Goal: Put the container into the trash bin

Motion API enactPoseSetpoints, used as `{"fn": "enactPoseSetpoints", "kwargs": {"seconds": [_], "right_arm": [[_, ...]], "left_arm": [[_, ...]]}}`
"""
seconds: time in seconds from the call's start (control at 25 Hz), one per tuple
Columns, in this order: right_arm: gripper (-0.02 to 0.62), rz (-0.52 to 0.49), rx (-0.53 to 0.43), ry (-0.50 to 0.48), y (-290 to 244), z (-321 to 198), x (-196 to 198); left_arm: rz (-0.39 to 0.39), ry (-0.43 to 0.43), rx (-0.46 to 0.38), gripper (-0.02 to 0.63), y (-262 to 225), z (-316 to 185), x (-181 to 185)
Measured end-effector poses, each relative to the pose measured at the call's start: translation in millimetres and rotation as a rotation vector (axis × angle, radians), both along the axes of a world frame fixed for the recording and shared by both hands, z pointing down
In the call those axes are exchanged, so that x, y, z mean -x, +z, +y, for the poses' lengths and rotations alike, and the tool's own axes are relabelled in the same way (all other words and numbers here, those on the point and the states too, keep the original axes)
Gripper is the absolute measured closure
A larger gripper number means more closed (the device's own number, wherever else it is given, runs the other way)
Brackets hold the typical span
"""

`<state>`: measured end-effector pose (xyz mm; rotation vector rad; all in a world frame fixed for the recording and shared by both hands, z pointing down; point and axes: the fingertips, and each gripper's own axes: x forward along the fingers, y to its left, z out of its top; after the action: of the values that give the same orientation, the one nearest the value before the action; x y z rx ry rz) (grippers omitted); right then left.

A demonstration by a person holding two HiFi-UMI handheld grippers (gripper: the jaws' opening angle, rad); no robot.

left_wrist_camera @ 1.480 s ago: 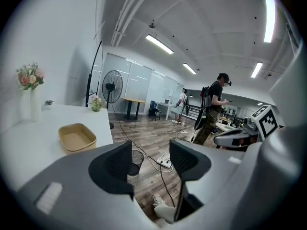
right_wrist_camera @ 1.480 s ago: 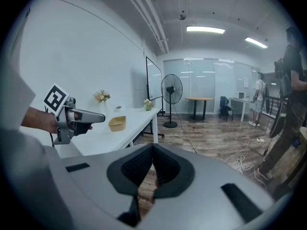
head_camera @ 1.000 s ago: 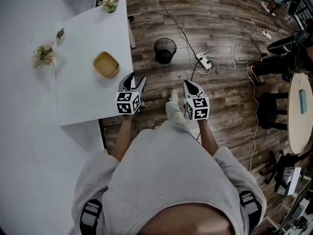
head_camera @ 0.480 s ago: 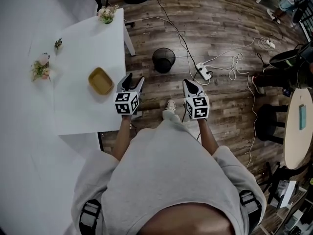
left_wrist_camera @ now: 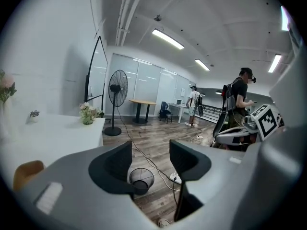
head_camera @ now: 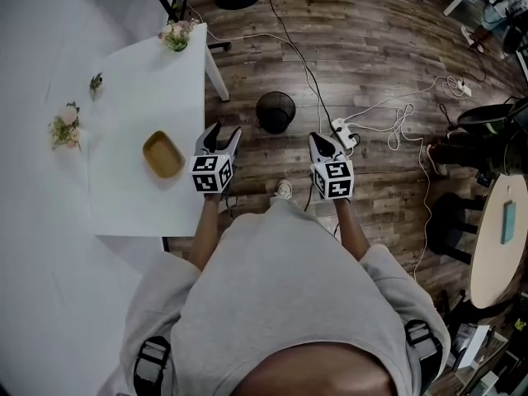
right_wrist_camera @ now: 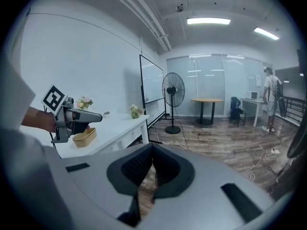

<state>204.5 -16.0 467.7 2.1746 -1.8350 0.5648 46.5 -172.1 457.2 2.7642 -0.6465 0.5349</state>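
Head view: one tan container (head_camera: 162, 154) sat on the white desk (head_camera: 132, 196), near its right edge. Three small flower sprigs (head_camera: 176, 34) were spread over the desk's far and left parts, well apart from the container. One black mesh trash bin (head_camera: 275, 110) stood on the wood floor (head_camera: 371, 48) past the desk's corner, with one power strip (head_camera: 344, 133) and loose white cables just to its right. Two tools counted. The left tool (head_camera: 223, 134) hung over the desk edge just beside the container, jaws wide apart and empty. The right tool (head_camera: 320, 141) hung over the floor, jaws closed together on nothing.
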Motion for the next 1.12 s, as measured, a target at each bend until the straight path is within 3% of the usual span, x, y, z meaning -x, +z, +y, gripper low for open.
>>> {"fn": "enactPoseSetpoints", "kwargs": {"seconds": [0.32, 0.56, 0.76, 1.12], "right_arm": [[0.581, -0.004, -0.002, -0.054, 3.2, -30.9, -30.4], [0.581, -0.018, -0.001, -0.093, 7.3, -53.3, -29.9], [0.581, -0.024, 0.0, -0.17, 6.2, -87.8, -8.4], [0.581, -0.03, 0.001, -0.394, 4.4, -149.8, 58.2]], "left_arm": [[-0.019, -0.039, -0.015, 0.354, 1.5, -20.4, -24.4], [-0.04, -0.061, -0.02, 0.354, 3.1, -28.9, -18.9], [-0.048, -0.103, -0.022, 0.354, 0.9, -38.9, 4.4], [-0.064, -0.305, -0.036, 0.354, -5.4, -58.4, 87.3]]}}
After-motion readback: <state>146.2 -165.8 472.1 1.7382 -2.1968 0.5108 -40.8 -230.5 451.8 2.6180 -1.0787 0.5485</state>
